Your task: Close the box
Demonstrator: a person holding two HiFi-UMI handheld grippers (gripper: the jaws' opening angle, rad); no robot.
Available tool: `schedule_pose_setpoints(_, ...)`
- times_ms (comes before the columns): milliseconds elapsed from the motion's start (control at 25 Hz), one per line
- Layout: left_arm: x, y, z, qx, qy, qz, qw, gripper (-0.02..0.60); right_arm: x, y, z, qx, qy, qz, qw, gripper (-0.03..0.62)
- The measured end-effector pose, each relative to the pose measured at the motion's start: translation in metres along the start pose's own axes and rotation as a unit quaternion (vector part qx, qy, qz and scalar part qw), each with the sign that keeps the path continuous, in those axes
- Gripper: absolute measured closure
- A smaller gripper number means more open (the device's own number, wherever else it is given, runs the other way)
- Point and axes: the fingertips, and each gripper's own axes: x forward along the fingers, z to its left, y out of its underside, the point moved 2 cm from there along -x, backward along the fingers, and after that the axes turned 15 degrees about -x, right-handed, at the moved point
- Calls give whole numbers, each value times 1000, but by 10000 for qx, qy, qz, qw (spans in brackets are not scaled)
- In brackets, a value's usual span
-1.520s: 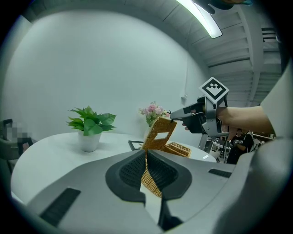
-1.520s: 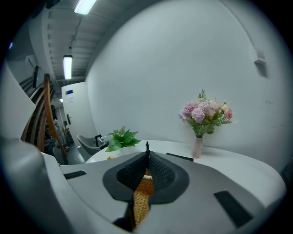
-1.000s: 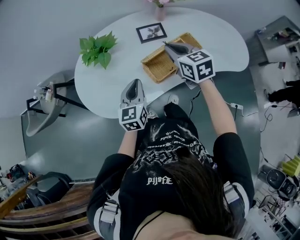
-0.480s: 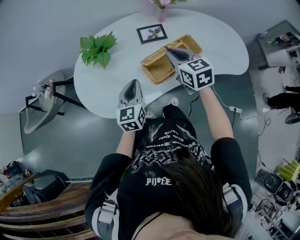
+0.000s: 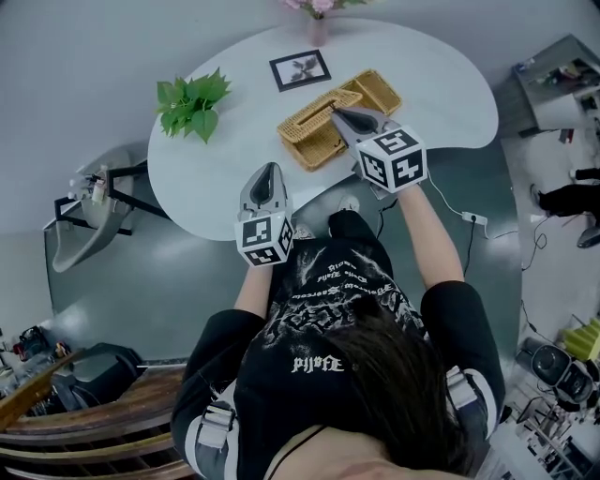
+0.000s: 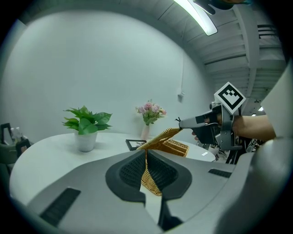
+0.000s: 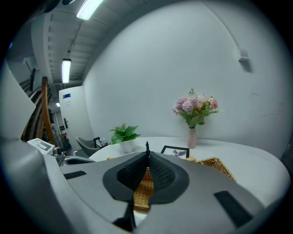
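Observation:
A woven wicker box [image 5: 375, 91] lies on the round white table [image 5: 441, 84]. Its hinged lid [image 5: 314, 111] stands half raised over the base. My right gripper [image 5: 339, 112] is shut on the lid's free edge; the left gripper view shows it [image 6: 179, 124] pinching that edge with the lid [image 6: 160, 137] slanting up from the box [image 6: 177, 147]. In the right gripper view the jaws [image 7: 147, 153] are pressed together with wicker [image 7: 143, 189] behind them. My left gripper [image 5: 269, 171] hovers at the table's near edge, shut and holding nothing, apart from the box.
A potted green plant [image 5: 192, 98] stands at the table's left. A framed picture [image 5: 300, 68] and a vase of pink flowers [image 5: 317, 17] are behind the box. A grey chair [image 5: 84, 220] is on the floor at left; a cable [image 5: 450, 202] runs below the table.
The right gripper has drawn a little left and toward me with the lid's edge, and the lid has swung up from lying flat. The left gripper has barely moved.

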Motion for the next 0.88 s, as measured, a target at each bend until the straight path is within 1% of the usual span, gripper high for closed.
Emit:
schedule_pose_setpoints(280,2,2,-2,-24,3,-14,10000,552,-3,9,2,20,69,27,10000,553)
schedule_pose_setpoints(520,6,7,-4,-41,45,64,10000,552,-5,17,4,76,147,51,9999,553)
schedule_pose_setpoints(880,6,5,-5,-80,27,28,10000,552,-12,32,8,179,210,115,9996,553)
